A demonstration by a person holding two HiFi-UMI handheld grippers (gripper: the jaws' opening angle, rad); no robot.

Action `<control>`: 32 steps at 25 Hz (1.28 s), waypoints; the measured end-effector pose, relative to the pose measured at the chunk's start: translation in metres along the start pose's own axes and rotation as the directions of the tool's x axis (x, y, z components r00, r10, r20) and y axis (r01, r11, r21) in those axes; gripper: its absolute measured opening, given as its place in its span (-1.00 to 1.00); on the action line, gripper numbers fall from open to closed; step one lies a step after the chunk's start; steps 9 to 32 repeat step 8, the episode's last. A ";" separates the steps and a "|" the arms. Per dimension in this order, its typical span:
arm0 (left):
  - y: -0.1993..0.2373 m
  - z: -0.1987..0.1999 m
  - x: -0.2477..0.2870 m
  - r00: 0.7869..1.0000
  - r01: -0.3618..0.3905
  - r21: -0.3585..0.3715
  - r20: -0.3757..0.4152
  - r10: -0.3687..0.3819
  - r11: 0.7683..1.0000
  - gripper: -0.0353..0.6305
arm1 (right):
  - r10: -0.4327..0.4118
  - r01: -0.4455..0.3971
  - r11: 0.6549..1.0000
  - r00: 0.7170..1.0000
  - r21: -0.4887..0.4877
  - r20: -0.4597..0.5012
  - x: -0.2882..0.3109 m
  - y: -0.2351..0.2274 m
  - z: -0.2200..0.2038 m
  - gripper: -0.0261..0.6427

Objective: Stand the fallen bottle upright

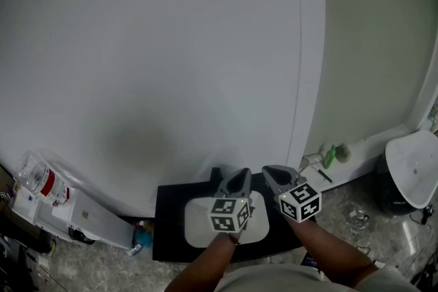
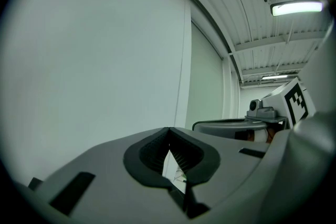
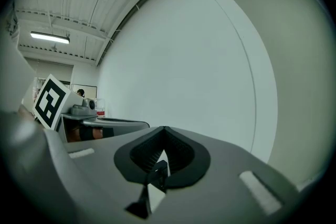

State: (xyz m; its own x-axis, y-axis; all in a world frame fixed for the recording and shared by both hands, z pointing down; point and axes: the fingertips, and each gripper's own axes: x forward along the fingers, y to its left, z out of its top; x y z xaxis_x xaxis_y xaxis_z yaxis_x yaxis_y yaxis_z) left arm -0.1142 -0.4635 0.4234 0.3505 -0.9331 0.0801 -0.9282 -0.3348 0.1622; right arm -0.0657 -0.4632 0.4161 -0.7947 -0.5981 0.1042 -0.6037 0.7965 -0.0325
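Both grippers are raised side by side in front of a plain white wall (image 1: 150, 44), pointing level at it. My left gripper (image 1: 241, 176) (image 2: 169, 131) has its dark pads meeting at the tips with nothing between them. My right gripper (image 1: 272, 173) (image 3: 164, 129) is shut and empty too. Each gripper view shows the other gripper's marker cube (image 2: 294, 102) (image 3: 50, 102) at its edge. Under the hands there is a black table (image 1: 171, 215) bearing a white mat (image 1: 198, 232). No bottle shows on the mat. A clear bottle with a red label (image 1: 40, 178) lies tilted at the far lower left.
A white box-like unit (image 1: 89, 219) sits on the floor at the left under the clear bottle. A small green bottle (image 1: 330, 156) stands by the baseboard at the right, beside a white bin (image 1: 414, 171). A wall corner strip (image 1: 308, 44) runs down the right.
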 end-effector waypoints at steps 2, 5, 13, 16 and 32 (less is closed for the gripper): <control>0.000 0.000 -0.001 1.000 0.003 -0.008 -0.001 -0.003 1.000 -0.87 | -0.004 0.004 1.000 1.000 -0.018 -0.002 0.000 0.002 0.001 -0.92; -0.003 0.000 -0.003 1.000 0.005 -0.006 0.003 -0.005 1.000 -0.87 | -0.005 0.005 0.999 1.000 -0.046 -0.003 -0.002 0.005 0.001 -0.92; -0.007 0.000 -0.003 1.000 0.006 0.000 0.009 -0.006 1.000 -0.87 | -0.005 0.005 0.999 1.000 -0.049 -0.003 -0.006 0.005 0.000 -0.92; -0.007 0.000 -0.003 1.000 0.006 0.000 0.009 -0.006 1.000 -0.87 | -0.005 0.005 0.999 1.000 -0.049 -0.003 -0.006 0.005 0.000 -0.92; -0.007 0.000 -0.003 1.000 0.006 0.000 0.009 -0.006 1.000 -0.87 | -0.005 0.005 0.999 1.000 -0.049 -0.003 -0.006 0.005 0.000 -0.92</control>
